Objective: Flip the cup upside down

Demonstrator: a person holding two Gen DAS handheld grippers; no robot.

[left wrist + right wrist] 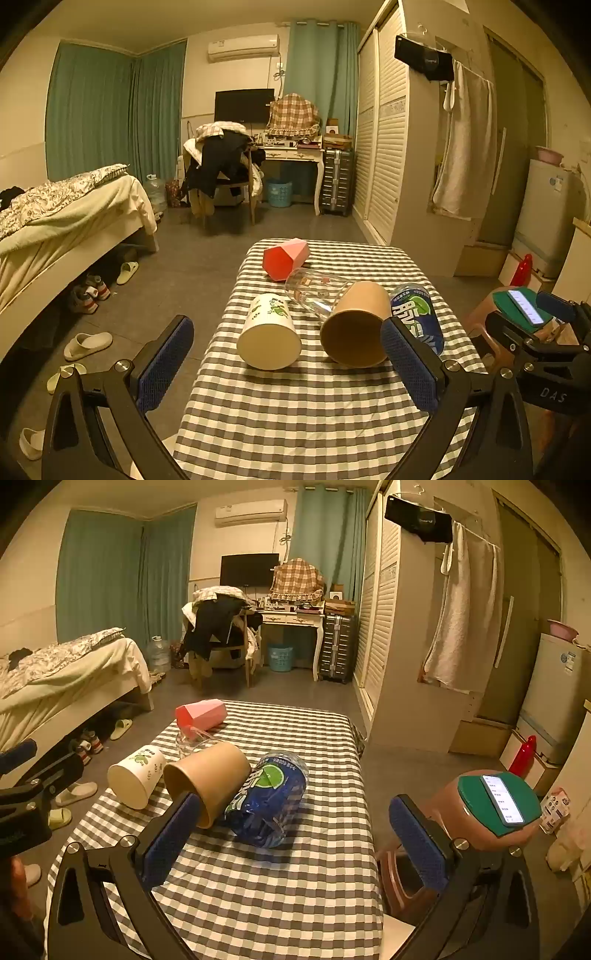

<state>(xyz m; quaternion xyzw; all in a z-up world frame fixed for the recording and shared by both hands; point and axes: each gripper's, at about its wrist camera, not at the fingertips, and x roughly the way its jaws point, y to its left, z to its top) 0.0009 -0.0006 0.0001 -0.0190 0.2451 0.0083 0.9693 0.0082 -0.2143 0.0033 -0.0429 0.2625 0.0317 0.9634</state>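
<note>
— What do you have ahead of the left tool (288, 360)?

— I see its two blue-padded fingers (166, 363) spread wide and holding nothing, low over the near end of the checked tabletop (303, 417). Straight ahead, between the fingers, a white paper cup (269, 332) with green print lies on its side, its open mouth facing me. Just right of it a brown paper cup (356, 325) also lies on its side, mouth toward me, close to the right finger's tip. Behind the two, a clear glass (314, 291) lies tipped over, and farther off a pink faceted cup (285, 257) is down as well. A blue-labelled bottle (417, 314) lies against the brown cup's right side.

— And the right tool (295, 843)?

— Released too, its jaws wide apart and empty. Its left finger (170, 840) overlaps the brown cup's rim in my view; I cannot tell whether they touch. The bottle sits just ahead, between the fingers. Off to the right, beside the tabletop, a phone (503, 802) rests on a green-topped stool (476, 812).
</note>
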